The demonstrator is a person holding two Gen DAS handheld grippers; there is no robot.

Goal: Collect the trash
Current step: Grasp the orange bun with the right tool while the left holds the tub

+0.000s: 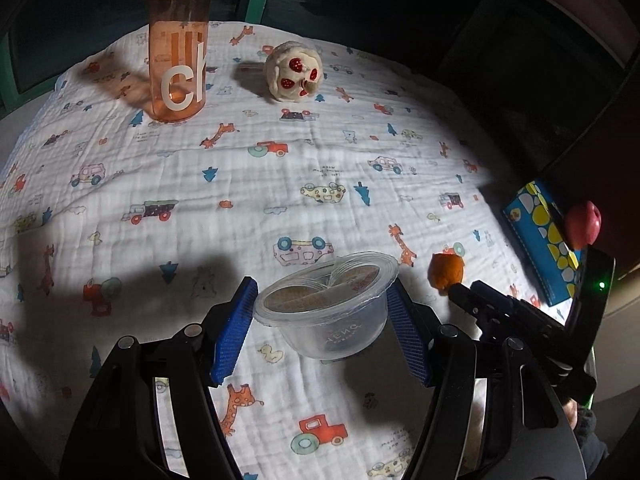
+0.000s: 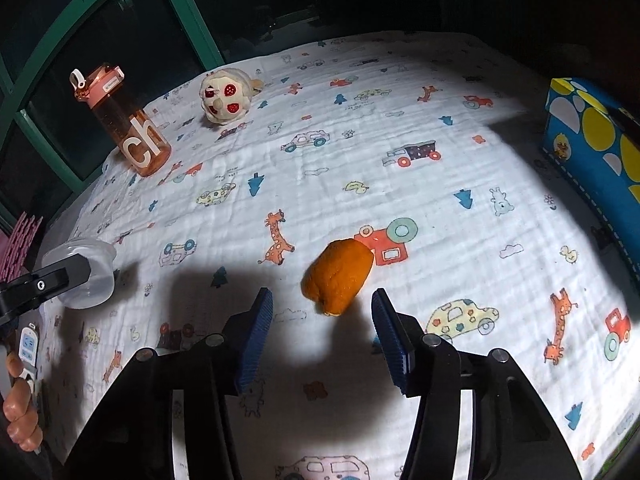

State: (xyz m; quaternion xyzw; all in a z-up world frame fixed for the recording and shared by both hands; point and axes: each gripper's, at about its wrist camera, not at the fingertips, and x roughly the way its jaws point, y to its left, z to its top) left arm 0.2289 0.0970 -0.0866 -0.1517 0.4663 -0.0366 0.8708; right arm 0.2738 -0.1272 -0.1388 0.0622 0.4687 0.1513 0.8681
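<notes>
A clear plastic tub (image 1: 328, 300) with brown discs inside hangs just above the printed cloth (image 1: 180, 208), and my left gripper (image 1: 322, 284) is shut on its sides, blue pads against its wall. The same tub (image 2: 86, 276) shows at the left edge of the right wrist view. An orange peel (image 2: 338, 276) lies on the cloth right at the tips of my right gripper (image 2: 322, 294), which stands open with the pads apart from the peel on both sides. The left wrist view has the peel (image 1: 446, 272) to the right of the tub.
An orange water bottle (image 2: 132, 132) and a pale plush toy (image 2: 224, 96) stand at the far side of the cloth. A blue spotted box (image 2: 596, 148) sits at the right edge. A person's fingers (image 2: 20, 412) hold a small remote (image 2: 28, 344) at lower left.
</notes>
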